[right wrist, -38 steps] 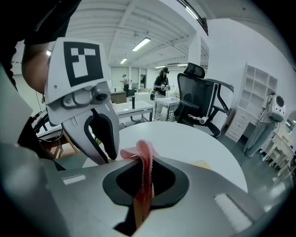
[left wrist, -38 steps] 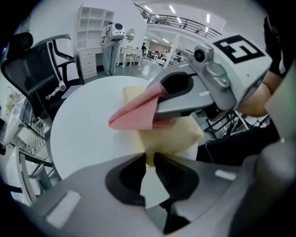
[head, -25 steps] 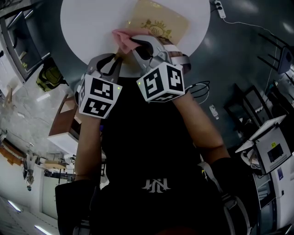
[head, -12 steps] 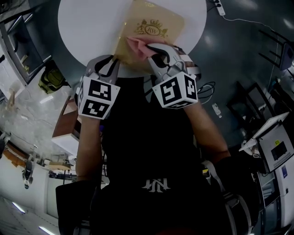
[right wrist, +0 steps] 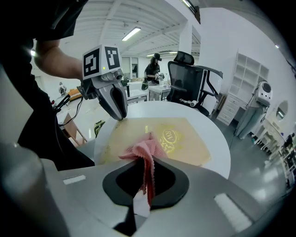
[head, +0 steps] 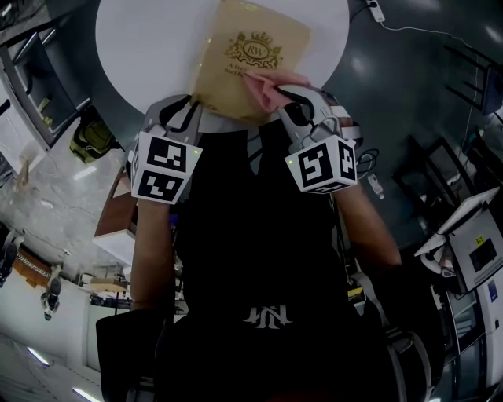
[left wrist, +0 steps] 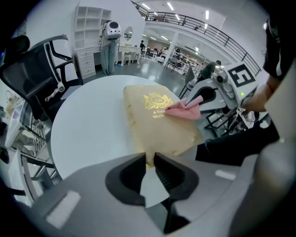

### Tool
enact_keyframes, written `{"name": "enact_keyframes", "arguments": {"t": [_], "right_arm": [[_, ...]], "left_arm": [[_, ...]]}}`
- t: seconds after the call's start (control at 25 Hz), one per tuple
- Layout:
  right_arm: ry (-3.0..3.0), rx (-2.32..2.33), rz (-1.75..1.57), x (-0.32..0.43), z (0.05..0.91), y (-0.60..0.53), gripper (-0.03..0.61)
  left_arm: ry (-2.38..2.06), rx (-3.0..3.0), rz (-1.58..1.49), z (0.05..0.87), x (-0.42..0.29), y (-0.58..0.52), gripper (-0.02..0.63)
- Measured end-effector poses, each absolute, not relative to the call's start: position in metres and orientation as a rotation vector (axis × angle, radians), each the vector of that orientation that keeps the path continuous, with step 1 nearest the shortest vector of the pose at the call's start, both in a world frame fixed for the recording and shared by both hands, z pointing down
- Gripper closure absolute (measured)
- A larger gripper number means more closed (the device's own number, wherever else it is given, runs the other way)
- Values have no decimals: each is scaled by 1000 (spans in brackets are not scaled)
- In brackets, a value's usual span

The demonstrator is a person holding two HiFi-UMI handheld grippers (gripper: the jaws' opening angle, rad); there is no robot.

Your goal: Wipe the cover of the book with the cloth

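A tan book (head: 247,59) with a gold crest lies on the round white table (head: 141,39). The book (left wrist: 157,122) fills the middle of the left gripper view, and my left gripper (left wrist: 148,162) is shut on its near corner. A pink cloth (head: 271,85) rests on the cover below the crest. My right gripper (right wrist: 143,169) is shut on that pink cloth (right wrist: 143,155), which bunches out over the book (right wrist: 180,143). In the head view my left gripper (head: 189,110) sits at the book's near left corner and my right gripper (head: 287,98) at its near right.
A black office chair (left wrist: 32,69) stands left of the table; another chair (right wrist: 192,78) shows beyond it. A brown box (head: 118,208) sits on the floor at the left. A power strip and cable (head: 377,16) lie at the upper right.
My right gripper has dragged the pink cloth to the right and toward me across the cover, so the crest shows whole. The left gripper stays on the book's corner.
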State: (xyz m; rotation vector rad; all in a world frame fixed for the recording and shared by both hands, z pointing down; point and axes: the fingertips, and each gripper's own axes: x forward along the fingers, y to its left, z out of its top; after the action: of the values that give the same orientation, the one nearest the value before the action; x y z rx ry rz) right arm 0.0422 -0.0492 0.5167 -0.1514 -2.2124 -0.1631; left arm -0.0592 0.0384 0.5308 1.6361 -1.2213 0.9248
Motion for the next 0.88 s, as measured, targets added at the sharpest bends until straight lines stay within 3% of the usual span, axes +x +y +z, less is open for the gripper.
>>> {"name": "enact_keyframes", "arguments": {"t": [0.48,0.88], "right_arm": [[-2166,-21,-57,99,508,-77,568],[-2445,30,50,18,426,-74,568]], "left_arm": [[-1181,1658,969,531,-57,37,563],[-1195,1657,963,530,-57,39,565]]}}
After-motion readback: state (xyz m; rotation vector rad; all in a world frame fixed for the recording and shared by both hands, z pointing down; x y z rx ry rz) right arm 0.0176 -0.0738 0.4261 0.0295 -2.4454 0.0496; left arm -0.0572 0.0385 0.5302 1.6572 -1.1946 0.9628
